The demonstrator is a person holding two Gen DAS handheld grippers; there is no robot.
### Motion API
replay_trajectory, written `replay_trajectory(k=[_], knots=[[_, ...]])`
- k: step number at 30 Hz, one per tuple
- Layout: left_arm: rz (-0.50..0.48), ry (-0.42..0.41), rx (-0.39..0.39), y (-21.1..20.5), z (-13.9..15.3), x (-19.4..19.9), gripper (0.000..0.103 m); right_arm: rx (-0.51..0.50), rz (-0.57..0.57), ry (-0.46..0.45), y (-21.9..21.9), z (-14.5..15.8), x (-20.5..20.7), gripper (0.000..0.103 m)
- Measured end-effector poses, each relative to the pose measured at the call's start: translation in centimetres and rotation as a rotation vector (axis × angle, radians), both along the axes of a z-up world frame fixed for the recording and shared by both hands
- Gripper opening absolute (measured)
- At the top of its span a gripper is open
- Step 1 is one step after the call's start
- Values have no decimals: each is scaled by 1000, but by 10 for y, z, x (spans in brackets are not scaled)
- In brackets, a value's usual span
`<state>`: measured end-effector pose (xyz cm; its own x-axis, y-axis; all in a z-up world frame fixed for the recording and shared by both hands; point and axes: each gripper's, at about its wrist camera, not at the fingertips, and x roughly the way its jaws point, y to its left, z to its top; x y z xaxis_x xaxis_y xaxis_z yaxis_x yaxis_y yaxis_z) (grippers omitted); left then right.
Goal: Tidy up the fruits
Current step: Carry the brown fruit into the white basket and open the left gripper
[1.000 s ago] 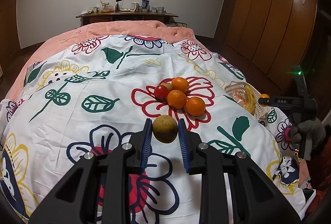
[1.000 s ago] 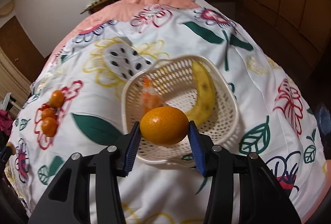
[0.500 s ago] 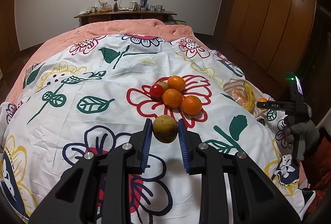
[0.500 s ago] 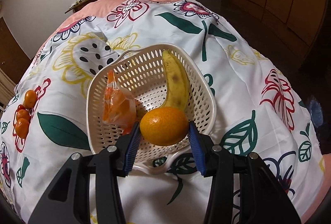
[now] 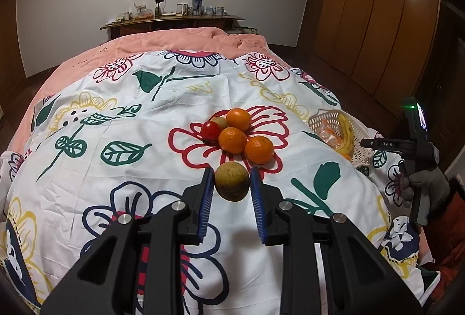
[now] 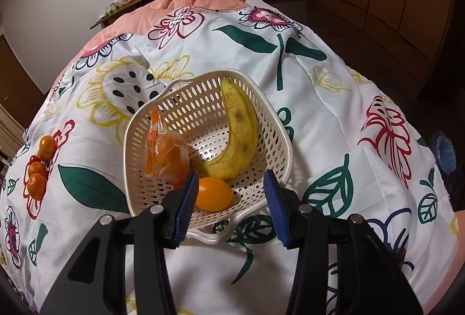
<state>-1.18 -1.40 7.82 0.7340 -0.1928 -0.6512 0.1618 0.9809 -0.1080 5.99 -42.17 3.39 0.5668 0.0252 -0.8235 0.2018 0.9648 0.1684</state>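
Between the blue pads of the left hand-held gripper, a brownish-green fruit is pinched above the bed. Just beyond lie three oranges and a tomato. Over the basket, the right hand-held gripper is spread; an orange lies inside beside a banana.
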Motion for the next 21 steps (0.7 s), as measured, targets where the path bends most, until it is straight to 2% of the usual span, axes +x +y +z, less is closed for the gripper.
replay_trajectory(k=[8, 12, 21], knots=[[-30, -12, 17, -17, 8, 4, 26, -4, -3, -62, 2, 15, -8, 47], [-61, -17, 27, -31, 12, 7, 26, -19, -9, -97, 1, 22, -13, 51], [-138, 7, 14, -63, 14, 24, 26, -27, -18, -139, -3, 24, -20, 52]])
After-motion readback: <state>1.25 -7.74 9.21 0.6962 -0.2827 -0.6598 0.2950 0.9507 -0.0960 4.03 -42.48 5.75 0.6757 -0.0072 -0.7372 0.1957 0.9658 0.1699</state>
